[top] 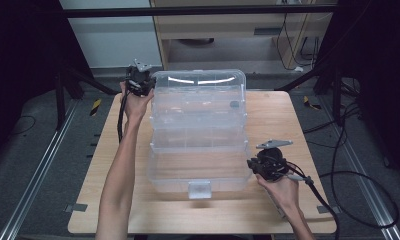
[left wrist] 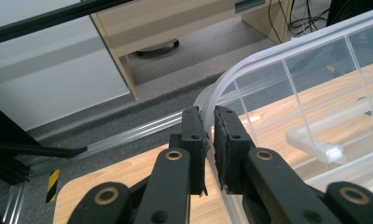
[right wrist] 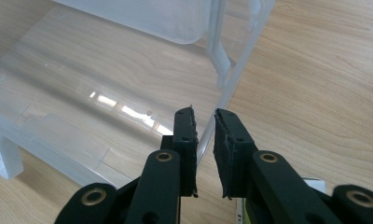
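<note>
A large clear plastic storage box [top: 198,132] with stepped tiers stands in the middle of the wooden table [top: 275,117]. My left gripper [top: 138,82] sits at the box's far left corner. In the left gripper view its jaws [left wrist: 209,113] are pinched on the curved clear rim [left wrist: 250,65]. My right gripper [top: 260,166] is at the near right corner of the box. Its jaws [right wrist: 203,114] are closed on the thin upright side wall [right wrist: 243,60] of the lowest tier. The box looks empty, and the wood shows through it.
A white latch tab [top: 199,190] juts from the box's front. Black cables [top: 348,200] trail over the grey floor at the right. A wooden cabinet [top: 228,25] stands behind the table. Metal rails [top: 35,175] run along the floor on both sides.
</note>
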Demonstrator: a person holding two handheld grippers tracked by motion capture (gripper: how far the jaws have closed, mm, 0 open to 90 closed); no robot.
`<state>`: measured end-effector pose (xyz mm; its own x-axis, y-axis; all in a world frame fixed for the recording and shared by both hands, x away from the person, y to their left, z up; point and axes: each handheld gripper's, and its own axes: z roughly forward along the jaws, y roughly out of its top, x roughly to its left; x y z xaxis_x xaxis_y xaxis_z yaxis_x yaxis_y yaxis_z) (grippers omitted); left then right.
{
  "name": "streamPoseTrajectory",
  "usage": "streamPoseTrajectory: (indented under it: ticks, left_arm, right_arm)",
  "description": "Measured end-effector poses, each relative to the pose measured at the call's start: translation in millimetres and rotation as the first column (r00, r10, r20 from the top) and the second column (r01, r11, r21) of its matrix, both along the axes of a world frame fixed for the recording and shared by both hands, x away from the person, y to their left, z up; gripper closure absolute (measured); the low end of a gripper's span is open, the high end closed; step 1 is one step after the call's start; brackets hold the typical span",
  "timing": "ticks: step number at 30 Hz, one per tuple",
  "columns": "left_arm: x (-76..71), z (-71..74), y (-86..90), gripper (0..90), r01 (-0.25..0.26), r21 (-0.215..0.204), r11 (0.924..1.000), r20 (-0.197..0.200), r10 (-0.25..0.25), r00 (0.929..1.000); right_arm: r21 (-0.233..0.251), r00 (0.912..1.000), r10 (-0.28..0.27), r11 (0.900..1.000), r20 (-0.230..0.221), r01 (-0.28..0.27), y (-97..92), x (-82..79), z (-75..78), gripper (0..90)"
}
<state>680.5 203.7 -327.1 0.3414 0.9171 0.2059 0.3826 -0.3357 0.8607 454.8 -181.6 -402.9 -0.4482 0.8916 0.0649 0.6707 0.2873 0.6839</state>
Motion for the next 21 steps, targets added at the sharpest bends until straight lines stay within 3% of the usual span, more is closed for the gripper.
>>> streamPoseTrajectory:
  ticks: [8, 10, 12, 16, 21]
  left_arm:
    - [2.3, -4.8, 2.4, 79.9, -0.026, -0.002, 0.9997, -0.048, 0.026, 0.9985]
    - [2.8, -3.0, 4.1, 79.2, -0.001, 0.003, 1.0000, -0.026, 0.001, 0.9997]
    - [0.3, 0.4, 4.4, 79.9, 0.021, -0.025, 0.9995, -0.006, -0.021, 0.9998]
    - [-5.5, 9.2, 0.1, 80.0, 0.035, 0.006, 0.9994, 0.033, -0.035, 0.9988]
    - [-16.1, 18.8, 4.0, 79.4, 0.039, -0.016, 0.9991, 0.037, -0.039, 0.9986]
  right_arm:
    - [0.007, 1.0000, 0.002, 1.0000, 0.000, -0.002, -0.8, -1.2, -0.3, 79.4]
    - [0.003, 1.0000, 0.001, 1.0000, 0.002, -0.001, -0.4, -1.3, -0.3, 79.5]
    - [0.000, 1.0000, -0.001, 1.0000, 0.003, 0.001, 0.3, -1.5, -0.1, 79.7]
    - [0.007, 1.0000, 0.002, 1.0000, 0.008, -0.002, 0.7, -3.2, 0.5, 80.7]
    - [-0.001, 1.0000, 0.003, 1.0000, 0.007, -0.003, 1.6, -4.2, 1.2, 80.9]
